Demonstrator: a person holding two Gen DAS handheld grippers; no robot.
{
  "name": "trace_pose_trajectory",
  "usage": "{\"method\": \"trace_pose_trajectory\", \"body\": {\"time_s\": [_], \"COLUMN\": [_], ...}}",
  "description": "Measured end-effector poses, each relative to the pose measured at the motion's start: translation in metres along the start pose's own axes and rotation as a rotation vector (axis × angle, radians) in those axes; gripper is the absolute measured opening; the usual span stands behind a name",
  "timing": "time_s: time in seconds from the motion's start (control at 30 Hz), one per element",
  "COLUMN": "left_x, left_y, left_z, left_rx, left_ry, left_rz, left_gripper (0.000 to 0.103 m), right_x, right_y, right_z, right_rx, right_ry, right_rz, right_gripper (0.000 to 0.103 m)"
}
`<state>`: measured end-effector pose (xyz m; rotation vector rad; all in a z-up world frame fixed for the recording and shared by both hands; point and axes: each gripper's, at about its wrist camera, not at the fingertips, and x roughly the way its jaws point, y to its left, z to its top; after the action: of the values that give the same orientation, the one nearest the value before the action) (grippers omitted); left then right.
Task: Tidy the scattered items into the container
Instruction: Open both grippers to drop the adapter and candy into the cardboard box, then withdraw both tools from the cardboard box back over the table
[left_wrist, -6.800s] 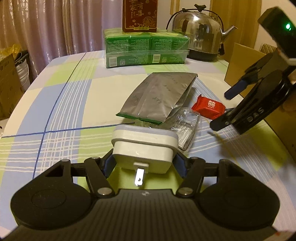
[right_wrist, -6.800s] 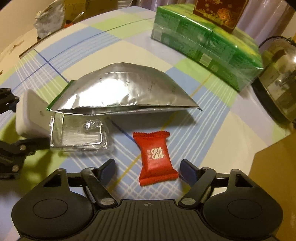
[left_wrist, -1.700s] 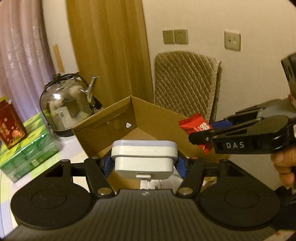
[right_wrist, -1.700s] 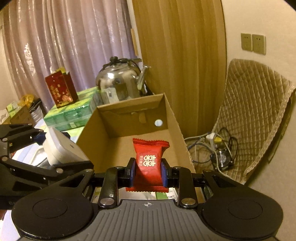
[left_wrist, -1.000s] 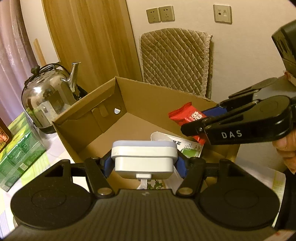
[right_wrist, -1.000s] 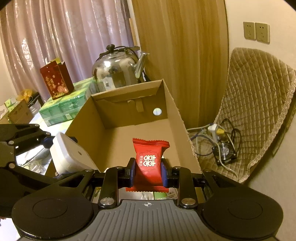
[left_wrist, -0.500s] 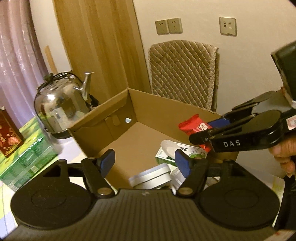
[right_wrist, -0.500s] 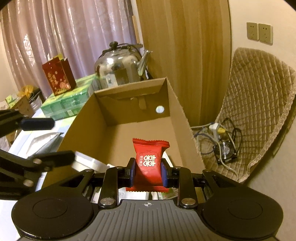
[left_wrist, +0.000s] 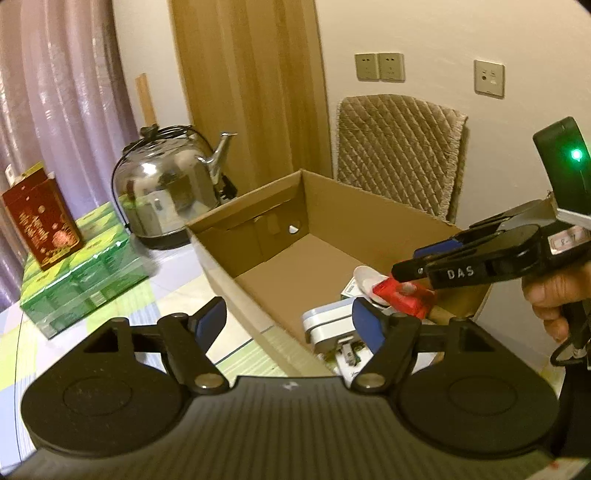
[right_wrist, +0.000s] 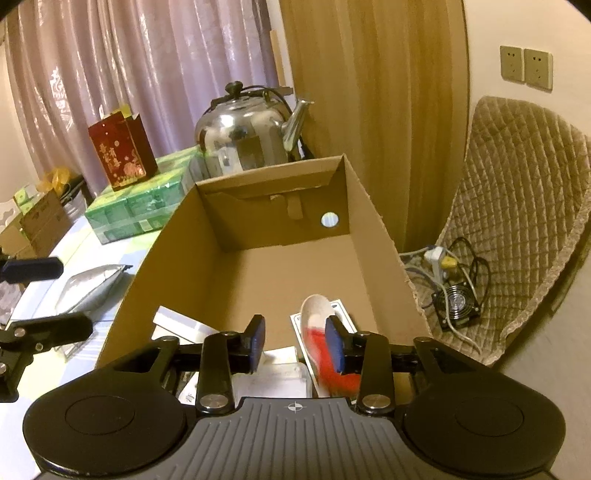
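The open cardboard box (left_wrist: 325, 206) (right_wrist: 369, 206) stands at the table's edge. The white plug adapter (left_wrist: 327, 325) (right_wrist: 177, 321) lies inside it, beside a white dish (right_wrist: 314, 310) and small cartons. The red candy packet (left_wrist: 404, 297) (right_wrist: 334, 369) is blurred, loose below the right gripper's tips, dropping into the box. My left gripper (left_wrist: 288, 321) is open and empty over the box's near wall. My right gripper (right_wrist: 295, 341) (left_wrist: 410, 267) is open above the box's near end.
A steel kettle (left_wrist: 166, 199) (right_wrist: 247, 144) stands behind the box. A green wrapped pack (left_wrist: 85, 273) with a red carton (left_wrist: 40, 225) on top sits on the checked tablecloth. A silver foil pouch (right_wrist: 92, 284) lies left of the box. A quilted chair (left_wrist: 399, 147) stands behind.
My left gripper opened and the white plug adapter dropped into the box. Just now my right gripper opened and the red candy packet left its fingers and is falling.
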<state>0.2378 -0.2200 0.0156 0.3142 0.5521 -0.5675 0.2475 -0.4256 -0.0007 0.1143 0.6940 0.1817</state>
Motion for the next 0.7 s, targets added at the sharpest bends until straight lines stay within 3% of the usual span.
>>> {"method": "trace_pose_trajectory", "body": {"time_s": [0.1,0.27,0.7], "left_x": [-0.005,-0.019,-0.084], "left_y": [0.005,0.013,0.027], "left_z": [-0.007,-0.022,-0.061], "left_rx": [-0.017,-0.061,-0.154], "left_ry": [0.007,0.016,0.046], "left_rz": [0.011,0.033,0.117], "left_gripper": [0.072,0.073,0.076], "right_x": [-0.008,-0.031,-0.093], "right_y": [0.003,0.014,0.082], "right_z": [-0.003,-0.008,-0.024], "right_rx": [0.001,0.005,-0.062], "right_ry": [-0.009,-0.041,-0.097], "right_rz": [-0.006,-0.007,0.084], "right_gripper": [0.038,0.056,0.060]}}
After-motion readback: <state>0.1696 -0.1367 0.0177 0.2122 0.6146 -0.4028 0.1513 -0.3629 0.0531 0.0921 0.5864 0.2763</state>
